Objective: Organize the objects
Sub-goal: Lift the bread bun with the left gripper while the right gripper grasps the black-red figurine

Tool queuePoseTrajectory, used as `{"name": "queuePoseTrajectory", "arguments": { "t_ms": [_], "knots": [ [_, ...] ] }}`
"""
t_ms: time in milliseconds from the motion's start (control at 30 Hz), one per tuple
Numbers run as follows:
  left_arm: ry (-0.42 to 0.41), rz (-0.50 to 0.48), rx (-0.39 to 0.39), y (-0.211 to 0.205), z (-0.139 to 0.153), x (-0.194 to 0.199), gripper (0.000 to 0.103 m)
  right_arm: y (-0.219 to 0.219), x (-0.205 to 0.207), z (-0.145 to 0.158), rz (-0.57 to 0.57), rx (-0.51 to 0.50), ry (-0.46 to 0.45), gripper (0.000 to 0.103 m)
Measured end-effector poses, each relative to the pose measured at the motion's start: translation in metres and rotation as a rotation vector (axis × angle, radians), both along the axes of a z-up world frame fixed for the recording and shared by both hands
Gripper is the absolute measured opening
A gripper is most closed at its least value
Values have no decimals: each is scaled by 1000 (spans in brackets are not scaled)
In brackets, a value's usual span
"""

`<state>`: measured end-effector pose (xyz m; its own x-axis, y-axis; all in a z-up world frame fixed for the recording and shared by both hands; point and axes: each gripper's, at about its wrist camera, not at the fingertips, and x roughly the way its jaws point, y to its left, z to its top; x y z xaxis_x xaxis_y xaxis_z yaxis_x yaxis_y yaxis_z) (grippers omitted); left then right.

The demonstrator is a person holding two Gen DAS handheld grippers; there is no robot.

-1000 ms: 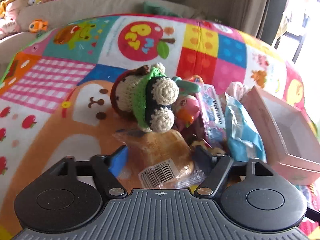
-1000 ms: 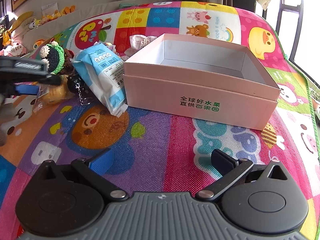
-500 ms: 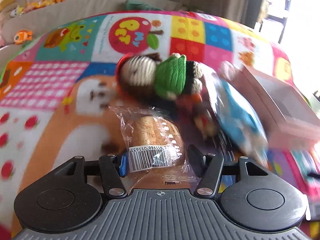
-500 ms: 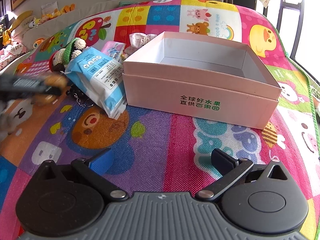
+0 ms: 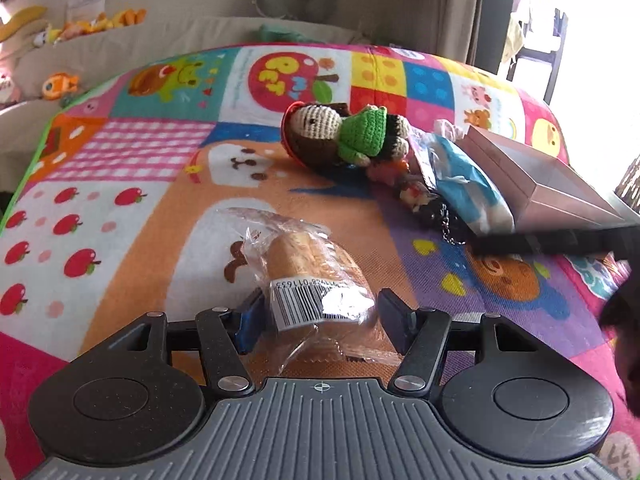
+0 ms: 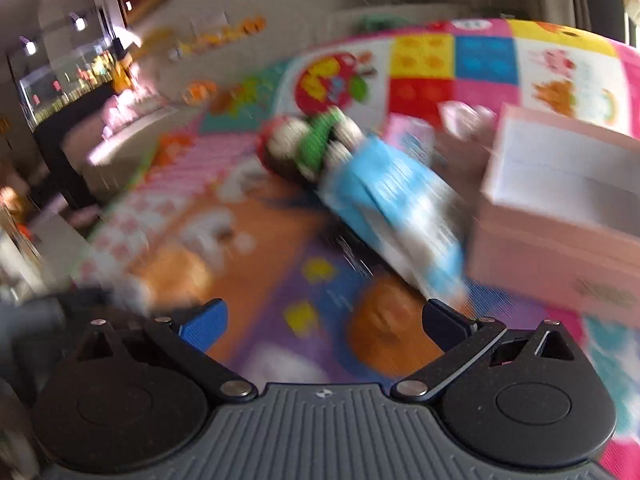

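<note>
Clear-wrapped bread roll (image 5: 316, 276): now drawn clear of the toy pile, left hand-held gripper (image 5: 318, 312) grasping it, jaws easing apart; right hand-held gripper (image 6: 324, 320) released, empty. Pink box (image 5: 560, 188) awaits.

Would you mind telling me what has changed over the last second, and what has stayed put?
The left gripper closed on the wrapped bread and drew it out of the toy pile, away from the crochet doll; its jaws are now easing open slightly. The right gripper, open and empty throughout, swung left towards the pile. The pink box and blue packet stayed where they were.
</note>
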<state>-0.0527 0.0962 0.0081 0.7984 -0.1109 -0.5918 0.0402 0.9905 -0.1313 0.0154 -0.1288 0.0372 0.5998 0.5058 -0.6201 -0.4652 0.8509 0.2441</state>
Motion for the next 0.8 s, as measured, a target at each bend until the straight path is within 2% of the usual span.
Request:
{"name": "queuePoseTrajectory", "arguments": {
  "t_ms": [100,200,333,400,433,500,567,800],
  "knots": [
    [-5,-2,-3,0,-1,-1,65,10,34,-2,-39,74,70,103],
    [-9,1,-32,4,-2,-2,65,20,59,-8,-127,62,85,93],
    [-13,5,-68,9,-3,-3,64,42,81,-13,-188,-84,-13,83],
    [-14,5,-76,11,-3,-4,64,53,90,-19,-186,-164,-24,75],
    [-14,5,-82,11,-3,-4,64,58,92,-21,-191,-200,-27,67],
    [-15,6,-93,13,-3,-4,64,61,87,-23,-183,-239,-19,55],
    [-16,7,-102,14,-3,-4,64,57,77,-22,-154,-241,-15,37],
    [-14,7,-98,13,-3,-4,64,35,18,-16,-70,-269,-10,35]
  ]
}}
